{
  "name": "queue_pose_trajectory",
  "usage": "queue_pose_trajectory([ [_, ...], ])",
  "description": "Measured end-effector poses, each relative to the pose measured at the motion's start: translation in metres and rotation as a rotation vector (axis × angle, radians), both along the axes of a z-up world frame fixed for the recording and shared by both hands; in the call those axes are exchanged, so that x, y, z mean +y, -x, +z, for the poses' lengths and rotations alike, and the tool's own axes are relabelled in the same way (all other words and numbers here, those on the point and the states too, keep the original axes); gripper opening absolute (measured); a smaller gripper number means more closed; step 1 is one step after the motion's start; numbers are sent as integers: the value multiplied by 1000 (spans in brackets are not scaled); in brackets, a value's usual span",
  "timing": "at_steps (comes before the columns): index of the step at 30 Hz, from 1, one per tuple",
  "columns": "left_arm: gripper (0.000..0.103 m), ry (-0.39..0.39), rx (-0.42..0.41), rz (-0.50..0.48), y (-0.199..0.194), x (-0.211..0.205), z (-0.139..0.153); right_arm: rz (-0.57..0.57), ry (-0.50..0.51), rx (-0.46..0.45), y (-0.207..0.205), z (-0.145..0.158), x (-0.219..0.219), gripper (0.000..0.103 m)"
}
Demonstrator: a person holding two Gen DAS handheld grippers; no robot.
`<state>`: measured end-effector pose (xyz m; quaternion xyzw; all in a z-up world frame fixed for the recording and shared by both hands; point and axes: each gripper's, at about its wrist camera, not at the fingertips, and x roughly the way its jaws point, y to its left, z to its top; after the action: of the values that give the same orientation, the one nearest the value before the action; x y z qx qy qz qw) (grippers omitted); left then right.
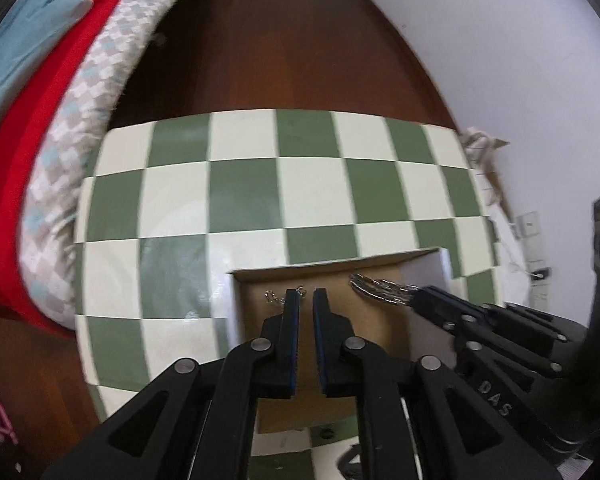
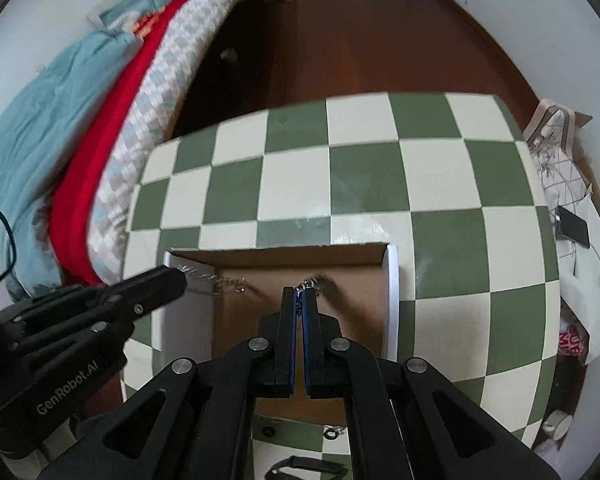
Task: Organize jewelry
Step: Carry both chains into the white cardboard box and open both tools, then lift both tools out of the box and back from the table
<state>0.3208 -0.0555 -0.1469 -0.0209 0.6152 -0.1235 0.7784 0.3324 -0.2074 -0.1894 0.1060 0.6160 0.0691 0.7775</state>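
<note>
A shallow cardboard box [image 1: 380, 268] [image 2: 392, 280] lies on the green-and-white checkered table [image 1: 260, 192] [image 2: 380, 176]. My right gripper [image 2: 299, 292] [image 1: 414, 296] is shut on a silver chain [image 2: 316, 282] [image 1: 376, 288] and holds it over the box. My left gripper [image 1: 306, 294] [image 2: 180, 276] hovers over the box with its jaws slightly apart; a second small silver chain [image 1: 274, 296] [image 2: 220, 280] lies at its left fingertip, held or not I cannot tell.
A bed with red, blue and checkered bedding [image 1: 60, 120] [image 2: 100, 140] stands left of the table. Clutter with patterned cloth and a phone [image 2: 572, 224] sits to the right. Small rings [image 2: 332, 434] and a black band [image 2: 300, 468] lie near the table's front edge.
</note>
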Motion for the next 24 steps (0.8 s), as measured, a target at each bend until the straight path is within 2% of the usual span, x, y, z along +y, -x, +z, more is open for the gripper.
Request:
queue_pose_trajectory([
  [2,10,-34,-22,7,1,1,3,-8,23,15,0,-2,-3,4],
  [4,17,-76,-61,16,4,3,8,-18,47,10,1,1,-7,15],
  [5,31,-97,-82,17,5,3,11,-24,62,3,3,4,-9,30],
  [6,58,-118,-102,24,8,4,13,-27,81,-6,7,6,-11,46],
  [8,92,-160,-146,52,13,9,19,-27,122,-12,13,9,-12,60],
  [10,93,-169,-167,78,19,17,21,-26,154,-19,21,11,-11,69],
  [12,103,-195,-175,92,27,22,19,-28,209,-20,31,10,-10,89],
  [15,103,-228,-209,106,42,27,18,-22,259,-26,47,6,-7,101],
  [24,103,-269,-254,131,86,41,16,-29,291,-66,88,4,3,103],
])
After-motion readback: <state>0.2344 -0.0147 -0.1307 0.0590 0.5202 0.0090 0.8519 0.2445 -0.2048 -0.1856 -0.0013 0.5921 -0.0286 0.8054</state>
